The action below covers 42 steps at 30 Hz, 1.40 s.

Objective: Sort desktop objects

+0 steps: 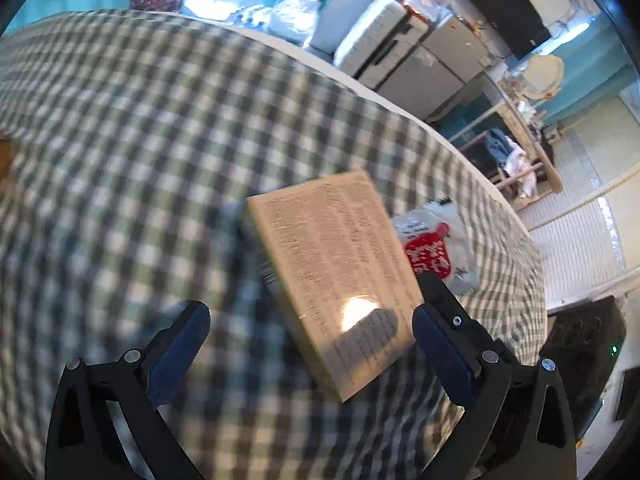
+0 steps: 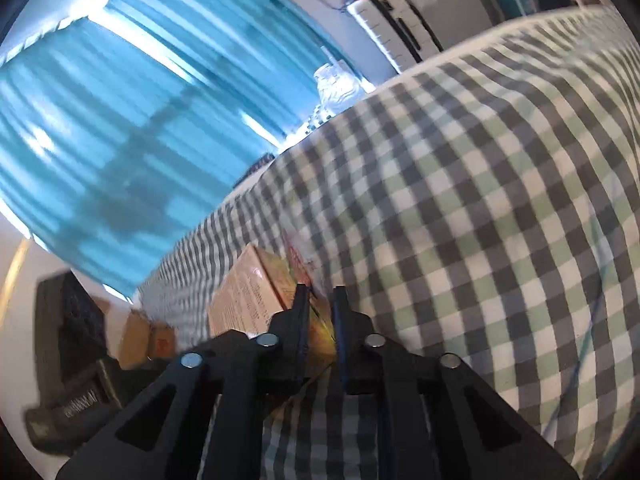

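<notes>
The left hand-held gripper point(image 1: 311, 334) is hovering with its jaws spread wide over a flat beige cardboard box covered in fine printed text point(image 1: 338, 276), which is lying on the green-and-grey checked tablecloth of the table point(image 1: 160, 140), just beside a white and red plastic packet point(image 1: 436, 246). The right hand-held gripper point(image 2: 320, 300) is pinching the box's corner point(image 2: 256, 292) between nearly closed jaws.

Print on box point(image 1: 336, 272) too blurred to read; packet point(image 1: 436, 244) partly hidden behind.
</notes>
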{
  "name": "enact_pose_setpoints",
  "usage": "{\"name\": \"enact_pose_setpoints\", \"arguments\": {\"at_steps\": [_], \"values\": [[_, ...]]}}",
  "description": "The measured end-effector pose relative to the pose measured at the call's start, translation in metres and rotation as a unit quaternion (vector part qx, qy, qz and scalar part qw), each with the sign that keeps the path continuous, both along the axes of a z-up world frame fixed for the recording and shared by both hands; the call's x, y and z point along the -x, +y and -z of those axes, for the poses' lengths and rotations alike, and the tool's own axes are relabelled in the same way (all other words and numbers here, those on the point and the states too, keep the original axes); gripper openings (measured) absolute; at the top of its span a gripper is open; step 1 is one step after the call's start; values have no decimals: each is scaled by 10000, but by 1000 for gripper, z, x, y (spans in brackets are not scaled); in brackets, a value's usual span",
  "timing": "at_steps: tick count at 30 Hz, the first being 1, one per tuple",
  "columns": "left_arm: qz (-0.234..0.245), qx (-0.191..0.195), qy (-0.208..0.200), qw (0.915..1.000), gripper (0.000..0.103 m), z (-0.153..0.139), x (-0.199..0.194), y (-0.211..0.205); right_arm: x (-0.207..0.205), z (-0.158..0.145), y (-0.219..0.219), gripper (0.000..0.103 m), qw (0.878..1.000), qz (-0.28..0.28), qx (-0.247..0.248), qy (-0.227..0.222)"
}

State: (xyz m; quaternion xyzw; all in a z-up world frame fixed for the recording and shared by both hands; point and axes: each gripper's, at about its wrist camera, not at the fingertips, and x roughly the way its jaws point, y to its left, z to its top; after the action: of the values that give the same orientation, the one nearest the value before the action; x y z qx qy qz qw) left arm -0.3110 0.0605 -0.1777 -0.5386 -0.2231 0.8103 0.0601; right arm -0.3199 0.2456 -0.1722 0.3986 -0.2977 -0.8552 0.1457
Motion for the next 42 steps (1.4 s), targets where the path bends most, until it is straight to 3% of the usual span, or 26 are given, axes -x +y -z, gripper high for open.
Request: {"name": "enact_pose_setpoints", "arguments": {"at_steps": [7,13,20,23,29,30,31,32,42], "values": [[-162,257,-174,9994,103,-6,-12,-41,-16,-4,-43,8,9978,-519,-396,-115],[-8,124,-166,9998,103,-5,-22,-37,-14,-9,-41,11,9970,-192,-745,-83],[257,341,-90,9990,103,-7,-23,-6,-13,-15,-24,7,9941,356,-1015,137],[218,691,-10,9974,103,0,-18,12,-19,-19,-4,7,9936,625,-933,135],[476,1717,205,9838,103,13,-12,39,-29,-25,7,7,9903,742,-1168,121],[586,1823,274,9811,101,12,-12,41,-31,-26,9,7,9907,739,-1133,138],[653,1907,360,9788,85,10,-14,42,-33,-28,10,7,9908,752,-1120,146],[730,1945,403,9774,79,7,-14,44,-34,-29,11,7,9906,765,-1124,150],[866,1697,529,9803,79,-34,-39,18,-74,-64,-15,7,9860,588,-1549,198]]}}
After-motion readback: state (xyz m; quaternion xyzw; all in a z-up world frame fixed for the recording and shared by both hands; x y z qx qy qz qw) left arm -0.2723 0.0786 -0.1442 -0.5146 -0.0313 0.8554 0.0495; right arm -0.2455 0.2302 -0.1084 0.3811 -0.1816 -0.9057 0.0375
